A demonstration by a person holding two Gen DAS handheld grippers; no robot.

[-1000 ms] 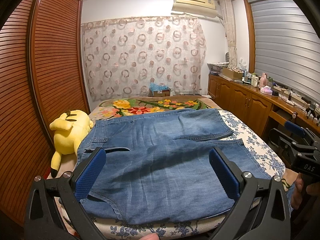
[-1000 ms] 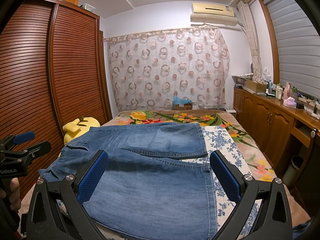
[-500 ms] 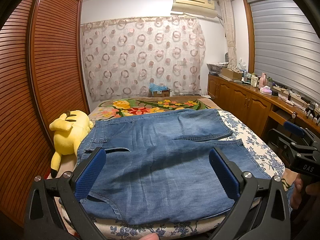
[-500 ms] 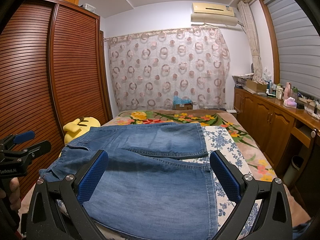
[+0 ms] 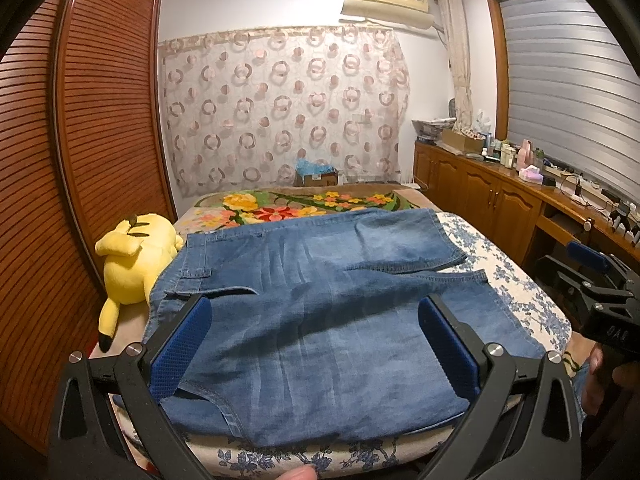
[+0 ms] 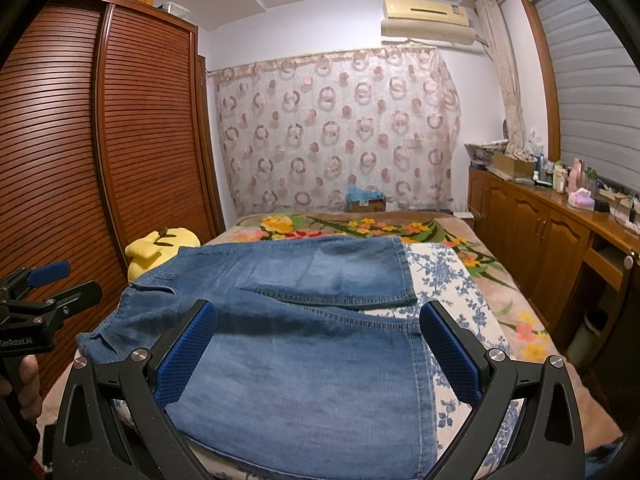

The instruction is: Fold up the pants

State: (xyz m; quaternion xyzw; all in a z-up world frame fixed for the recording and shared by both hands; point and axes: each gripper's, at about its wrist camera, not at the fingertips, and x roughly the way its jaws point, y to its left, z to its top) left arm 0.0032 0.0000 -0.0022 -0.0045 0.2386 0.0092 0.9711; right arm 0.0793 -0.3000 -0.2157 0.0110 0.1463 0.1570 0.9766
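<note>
Blue denim pants lie spread flat across the near end of the bed, waistband to the left, both legs running to the right. The right wrist view shows the same pants with the leg hems on the right. My left gripper hovers open above the near waist part, nothing between its blue pads. Over the near leg, my right gripper is held open and empty too. Each gripper appears at the edge of the other's view: the right gripper and the left gripper, both held in a hand.
A yellow plush toy lies at the bed's left edge beside the waistband. The bed has a blue-flowered sheet and a bright floral blanket farther back. A slatted wardrobe stands left, a wooden counter with bottles right.
</note>
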